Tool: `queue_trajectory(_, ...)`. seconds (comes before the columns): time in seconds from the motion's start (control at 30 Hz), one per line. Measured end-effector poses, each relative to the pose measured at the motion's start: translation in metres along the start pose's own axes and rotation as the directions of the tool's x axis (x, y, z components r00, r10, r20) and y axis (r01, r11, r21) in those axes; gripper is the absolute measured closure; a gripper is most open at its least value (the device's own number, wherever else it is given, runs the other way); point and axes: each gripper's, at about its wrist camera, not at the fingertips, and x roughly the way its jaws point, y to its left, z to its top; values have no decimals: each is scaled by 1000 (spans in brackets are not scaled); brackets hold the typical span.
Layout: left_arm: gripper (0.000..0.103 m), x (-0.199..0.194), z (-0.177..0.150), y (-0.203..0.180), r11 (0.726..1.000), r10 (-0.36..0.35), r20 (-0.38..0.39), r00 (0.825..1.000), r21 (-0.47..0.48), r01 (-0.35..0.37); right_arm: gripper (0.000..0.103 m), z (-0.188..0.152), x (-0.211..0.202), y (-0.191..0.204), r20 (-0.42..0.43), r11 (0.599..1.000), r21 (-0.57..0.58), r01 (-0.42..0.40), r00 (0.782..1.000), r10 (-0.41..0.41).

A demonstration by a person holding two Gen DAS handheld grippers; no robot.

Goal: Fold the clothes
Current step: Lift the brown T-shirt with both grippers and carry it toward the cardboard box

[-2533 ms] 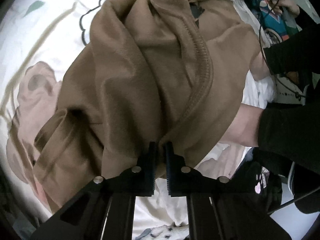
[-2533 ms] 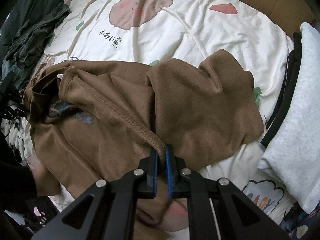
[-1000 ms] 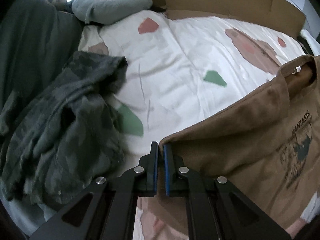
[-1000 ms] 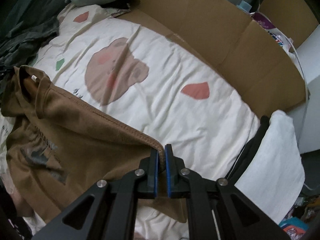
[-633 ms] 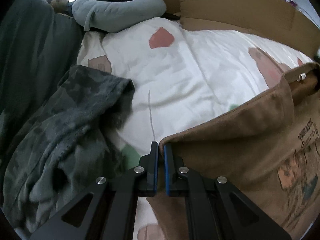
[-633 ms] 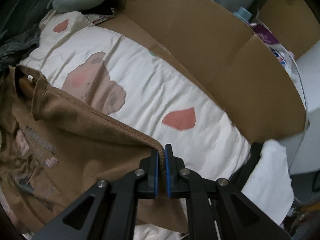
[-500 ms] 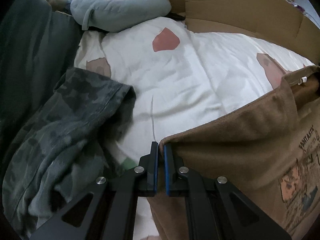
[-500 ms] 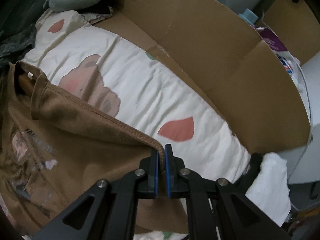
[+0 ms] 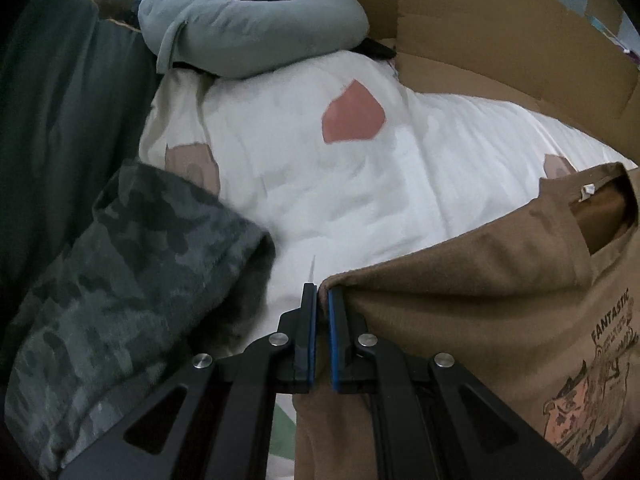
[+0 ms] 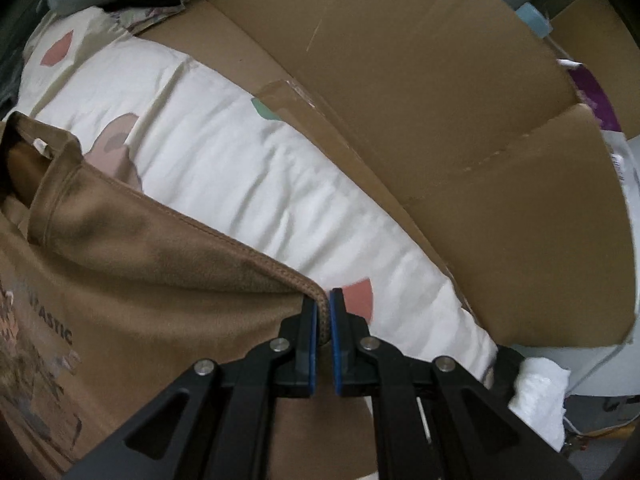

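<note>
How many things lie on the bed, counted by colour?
Brown: 1, T-shirt
Camouflage grey: 1, garment
Light grey: 1, neck pillow
Total: 3

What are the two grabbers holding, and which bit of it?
Both hold the brown T-shirt: the left gripper and the right gripper each pinch one of its shoulder corners.
</note>
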Motion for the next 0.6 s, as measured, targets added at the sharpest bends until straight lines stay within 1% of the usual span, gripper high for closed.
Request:
queue_trajectory(0.33, 98, 11, 33, 7, 999, 25, 15, 1000, -25, -25, 98, 26, 28, 0, -46, 1000, 10, 11, 999, -11)
queue_trajectory(0.6, 98, 17, 62, 8, 999, 37, 27, 999, -31, -36, 99, 45, 31, -4, -54, 999, -4, 45, 998, -45)
